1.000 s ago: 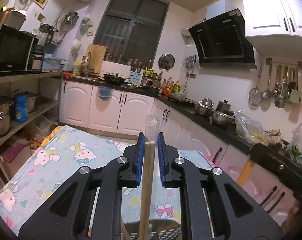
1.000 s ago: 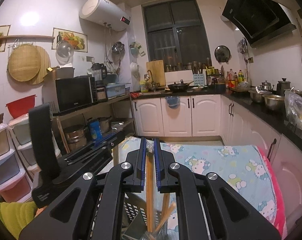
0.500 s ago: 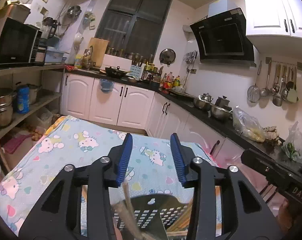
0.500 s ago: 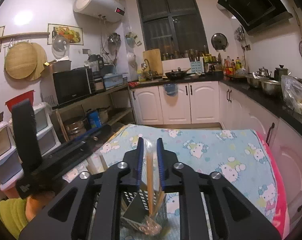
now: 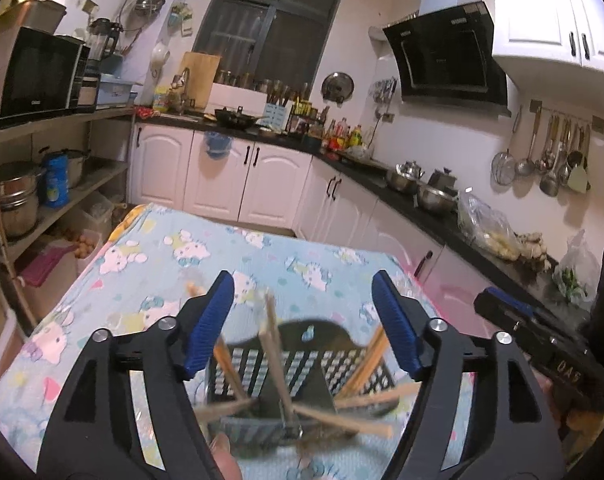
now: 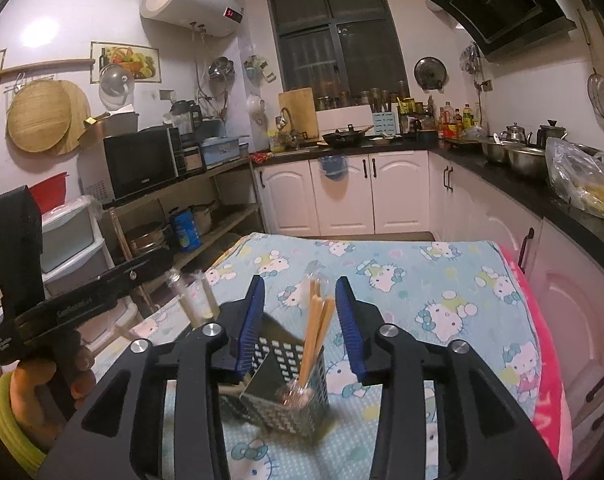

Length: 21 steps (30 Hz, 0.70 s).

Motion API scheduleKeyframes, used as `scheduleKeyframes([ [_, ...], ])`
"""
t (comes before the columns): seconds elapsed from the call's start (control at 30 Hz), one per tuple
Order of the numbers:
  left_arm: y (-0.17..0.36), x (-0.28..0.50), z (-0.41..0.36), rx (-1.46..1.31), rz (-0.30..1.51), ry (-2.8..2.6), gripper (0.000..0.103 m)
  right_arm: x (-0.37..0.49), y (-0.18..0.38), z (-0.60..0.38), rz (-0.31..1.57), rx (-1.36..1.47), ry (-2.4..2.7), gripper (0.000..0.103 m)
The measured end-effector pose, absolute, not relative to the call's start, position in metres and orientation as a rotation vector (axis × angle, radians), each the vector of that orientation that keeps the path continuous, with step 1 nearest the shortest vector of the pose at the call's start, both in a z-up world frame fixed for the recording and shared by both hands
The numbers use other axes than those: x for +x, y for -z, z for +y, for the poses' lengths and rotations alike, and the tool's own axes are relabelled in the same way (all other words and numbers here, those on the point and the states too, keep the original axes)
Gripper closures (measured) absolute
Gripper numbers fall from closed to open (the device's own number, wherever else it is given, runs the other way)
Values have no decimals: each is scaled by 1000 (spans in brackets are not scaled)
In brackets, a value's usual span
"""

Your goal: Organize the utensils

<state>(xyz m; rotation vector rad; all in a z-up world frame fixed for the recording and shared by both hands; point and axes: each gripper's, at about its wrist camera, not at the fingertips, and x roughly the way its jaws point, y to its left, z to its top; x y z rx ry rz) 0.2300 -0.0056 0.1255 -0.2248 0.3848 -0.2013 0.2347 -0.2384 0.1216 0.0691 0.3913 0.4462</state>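
Table point(image 6: 441, 280) with the cartoon-cat cloth is carrying one perforated holder point(image 6: 290, 384), sitting near the close edge, right under both tools. In the left wrist view the holder point(image 5: 298, 364) is lying straight ahead and below the left hand-held gripper point(image 5: 302, 320); its jaws are spread wide and gripping nothing. Chopsticks point(image 5: 274, 352) are standing and fanning out of the holder between those jaws, blurred, so exact lean is unclear. Right hand-held gripper point(image 6: 300, 320) is hovering just above the holder too, jaws parted a moderate way, empty. A wrapped pair of chopsticks point(image 6: 317, 328) is standing near upright in the compartment directly between its jaws, long axis pointing up toward them, not touching either pad as far as I can tell. Judgement: both drops look done; right is slightly better lined up for any re-grab.
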Motion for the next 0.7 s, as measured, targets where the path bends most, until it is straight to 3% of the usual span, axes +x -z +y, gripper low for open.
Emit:
scheduleKeyframes([
  [0.47, -113, 183, 5, -188, 426, 177, 12, 183, -107, -238, 388, 33, -447, 32],
  [0.7, -98, 163, 7, -168, 461, 178, 12, 159, -96, -233, 381, -4, -441, 19],
])
